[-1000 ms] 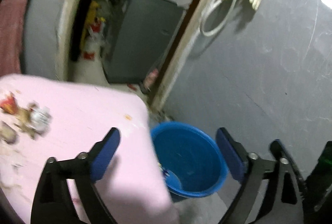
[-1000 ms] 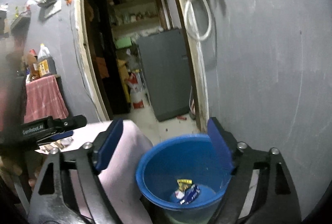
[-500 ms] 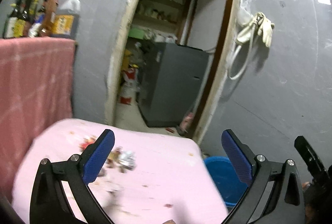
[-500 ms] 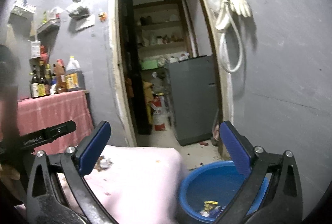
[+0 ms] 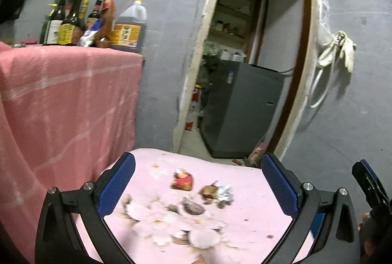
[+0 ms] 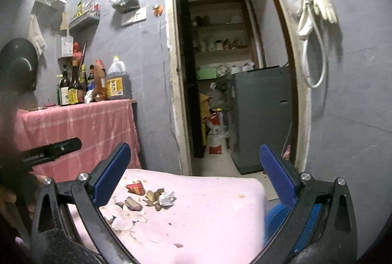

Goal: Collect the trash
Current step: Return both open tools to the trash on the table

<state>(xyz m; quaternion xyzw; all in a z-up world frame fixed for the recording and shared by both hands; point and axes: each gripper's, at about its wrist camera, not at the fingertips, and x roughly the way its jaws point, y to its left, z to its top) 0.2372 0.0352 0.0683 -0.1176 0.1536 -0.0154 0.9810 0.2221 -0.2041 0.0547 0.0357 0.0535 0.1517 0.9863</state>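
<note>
Trash lies on a pink table [image 5: 257, 212] [image 6: 208, 210]: a red wrapper [image 5: 182, 181] [image 6: 136, 188], a crumpled silver foil [image 5: 225, 191] [image 6: 167, 198], brown scraps [image 5: 193, 207] [image 6: 133, 204] and pale peel pieces [image 5: 171, 222]. My left gripper [image 5: 198, 185] hangs open over the table's near side, with the trash showing between its blue pads and nothing held. My right gripper [image 6: 194, 175] is open too, empty, with the trash near its left finger. A sliver of the blue bucket [image 6: 275, 217] shows behind the right gripper's right finger, beside the table.
A counter draped in pink cloth [image 5: 61, 104] [image 6: 80, 124] stands to the left, with bottles [image 5: 73, 21] [image 6: 93, 85] on top. Ahead is a doorway with a grey cabinet [image 5: 240, 117] [image 6: 262, 117]. Gloves and a hose [image 5: 335, 55] [image 6: 316, 14] hang on the right wall.
Both views have swung left and up, away from the blue bucket toward the table. The trash pile now sits centred between the left fingers. Both grippers' jaws stand slightly wider.
</note>
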